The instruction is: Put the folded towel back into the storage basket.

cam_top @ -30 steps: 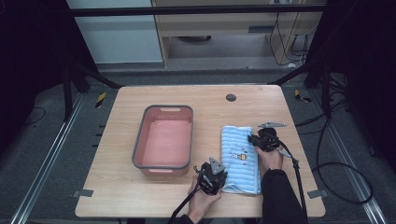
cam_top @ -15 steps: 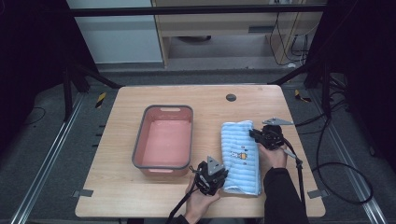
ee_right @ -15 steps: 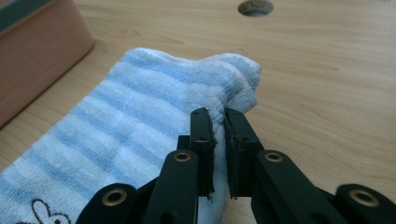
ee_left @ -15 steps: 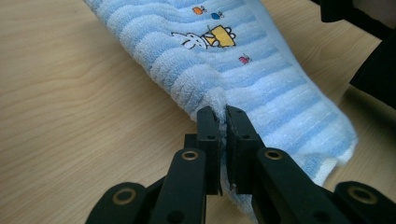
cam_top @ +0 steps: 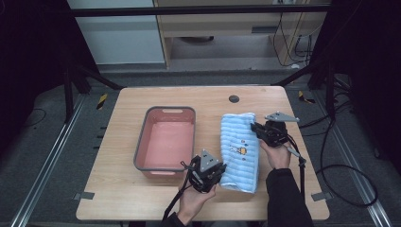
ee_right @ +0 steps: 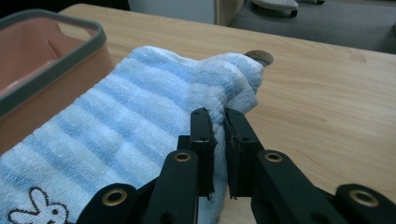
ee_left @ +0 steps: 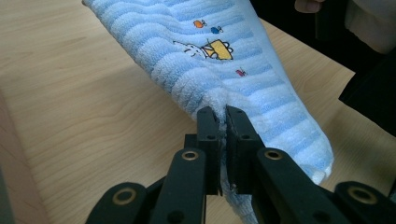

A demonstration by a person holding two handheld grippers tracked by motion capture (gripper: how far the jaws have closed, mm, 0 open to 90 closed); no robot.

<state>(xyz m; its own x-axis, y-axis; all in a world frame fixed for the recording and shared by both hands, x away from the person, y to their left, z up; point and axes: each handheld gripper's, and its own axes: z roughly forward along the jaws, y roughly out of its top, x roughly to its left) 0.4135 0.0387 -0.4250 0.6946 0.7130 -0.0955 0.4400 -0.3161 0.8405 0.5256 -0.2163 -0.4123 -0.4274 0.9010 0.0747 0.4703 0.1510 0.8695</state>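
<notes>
- The left gripper (cam_top: 218, 171) sits at the near middle of the wooden table (cam_top: 118, 194), just right of the pink tub's near corner; a hand comes up to it from the near edge.
- In the left gripper view its two black jaws are pressed almost together, with a fold of the blue striped towel (ee_left: 243, 79) pinched between them, so it has a firm hold on the cloth's edge.
- The right gripper (cam_top: 257, 128) is farther from the person and to the right, at the right edge of the towel (cam_top: 240, 146), with the person's other hand and a dark sleeve behind it and a cable trailing off to the right.
- In the right gripper view its jaws are likewise nearly closed, clamped on a bunched corner of the towel (ee_right: 140, 121).
- The towel lies lengthwise on the right half of the table, running from far to near, just right of the tub and apart from it.
- Where each gripper grips it, the cloth is drawn up off the wood; the rest sags toward the table.
- A small stitched cartoon figure (cam_top: 238, 150) with yellow and orange details shows near the towel's middle.
- The pink tub (cam_top: 142, 142) with a grey rim stands left of the towel, its long side running near to far.
- A small dark round inset (cam_top: 233, 99) sits in the tabletop beyond the towel's far end.
</notes>
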